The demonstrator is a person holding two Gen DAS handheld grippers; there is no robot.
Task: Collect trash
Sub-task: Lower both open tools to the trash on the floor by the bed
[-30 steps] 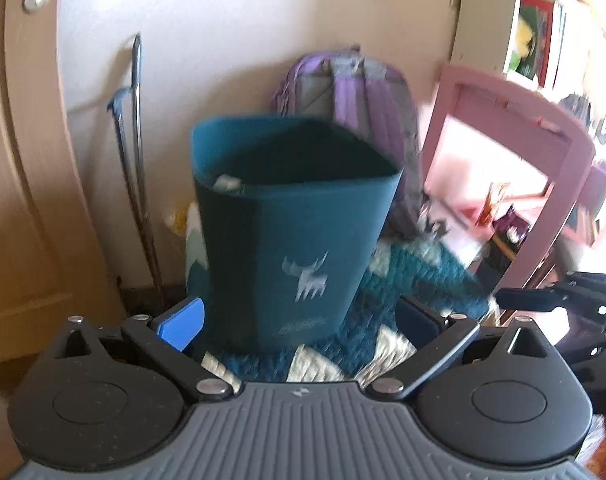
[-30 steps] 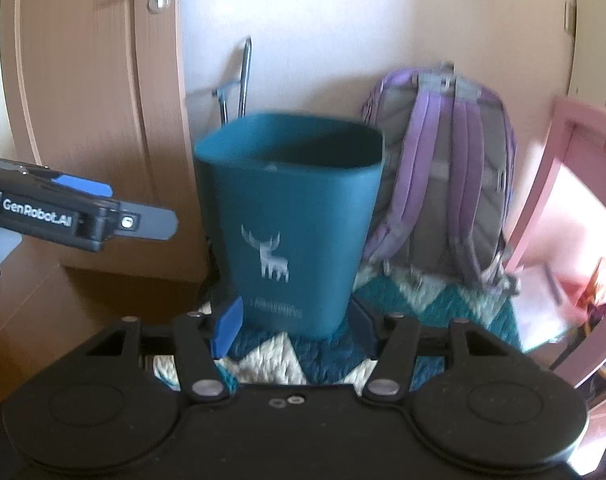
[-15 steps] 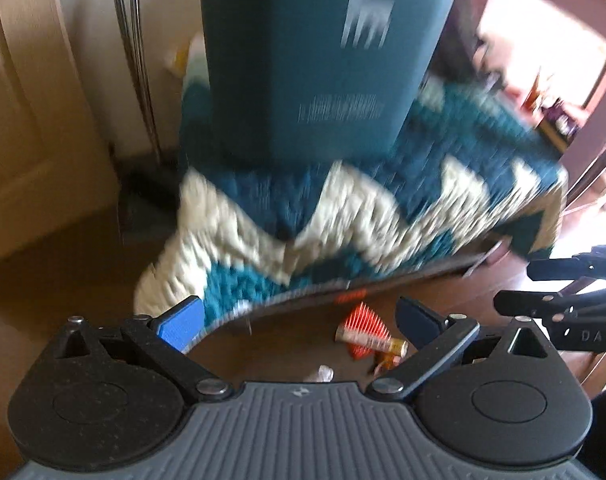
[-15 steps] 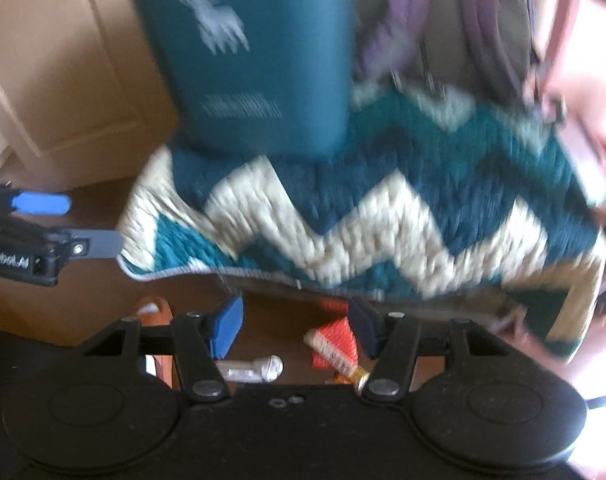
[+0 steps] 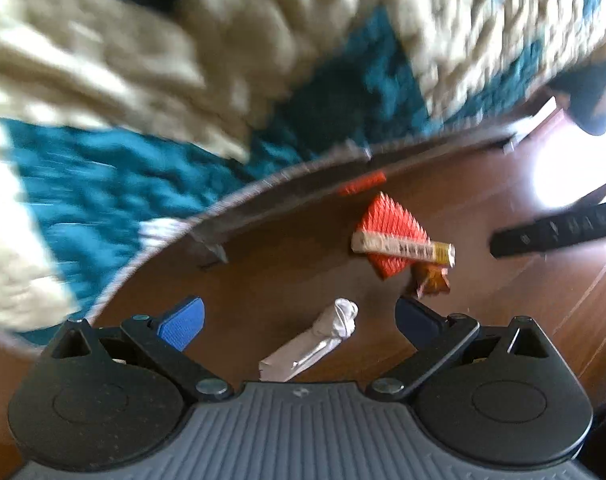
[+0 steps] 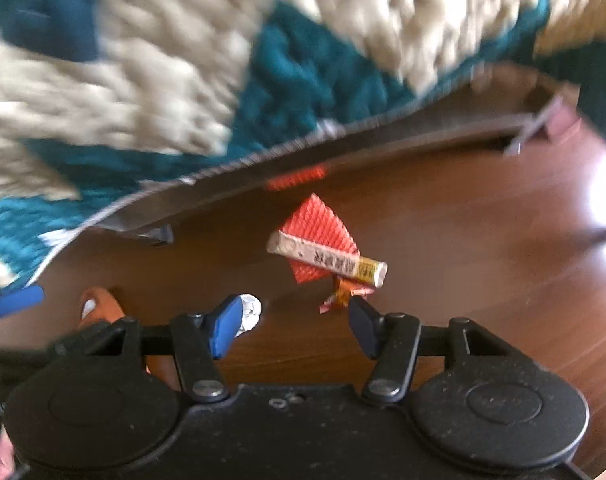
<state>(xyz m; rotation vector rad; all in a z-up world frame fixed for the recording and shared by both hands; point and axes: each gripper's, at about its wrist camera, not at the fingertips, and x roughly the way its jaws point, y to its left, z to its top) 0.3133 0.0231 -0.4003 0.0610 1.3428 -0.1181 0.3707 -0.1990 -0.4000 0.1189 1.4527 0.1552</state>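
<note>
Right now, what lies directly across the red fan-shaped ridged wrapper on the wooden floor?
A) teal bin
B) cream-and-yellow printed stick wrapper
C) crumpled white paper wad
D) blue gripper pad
B: the cream-and-yellow printed stick wrapper lies diagonally over the red fan-shaped ridged wrapper; the crumpled white paper wad lies apart, nearer the camera.

Looks like someone's home: a chunky teal-and-cream zigzag rug (image 5: pixel 231 92) on a dark wooden floor (image 5: pixel 287 280), snack wrappers (image 6: pixel 323 248) lying around.
</note>
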